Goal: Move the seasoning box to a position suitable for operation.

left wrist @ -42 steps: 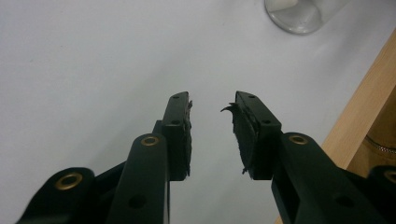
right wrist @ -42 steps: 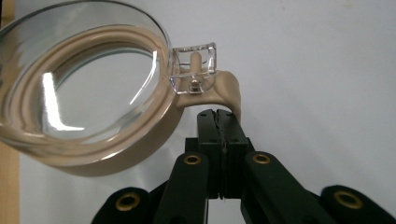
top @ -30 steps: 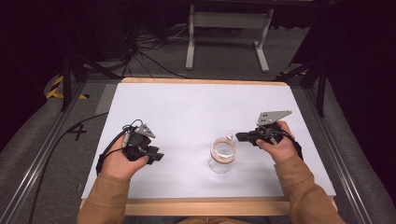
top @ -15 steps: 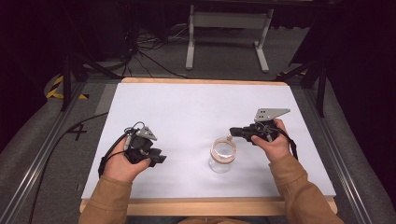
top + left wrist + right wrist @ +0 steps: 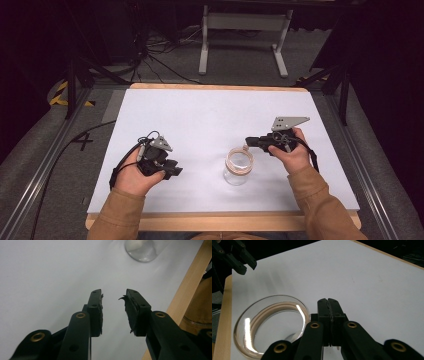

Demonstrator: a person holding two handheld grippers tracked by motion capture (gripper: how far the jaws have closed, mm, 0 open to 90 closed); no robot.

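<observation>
A clear glass jar (image 5: 238, 165) stands open-mouthed on the white table, between my two hands. My right gripper (image 5: 248, 142) is shut with nothing between its jaws, and its tip hovers just past the jar's far right rim. In the right gripper view the closed jaws (image 5: 327, 301) lie beside the jar rim (image 5: 272, 327). My left gripper (image 5: 175, 171) is held left of the jar, pointing towards it. It is open and empty (image 5: 113, 296), its jaws have just closed a little, and the jar (image 5: 141, 250) lies ahead of it.
The white tabletop (image 5: 210, 115) has a wooden front edge (image 5: 225, 217) close to the person's tan sleeves. A grey metal stand (image 5: 245, 22) and cables sit on the floor beyond the table. Metal rails run along both sides.
The right gripper has edged slightly left towards the jar. The left hand has shifted a little to the right.
</observation>
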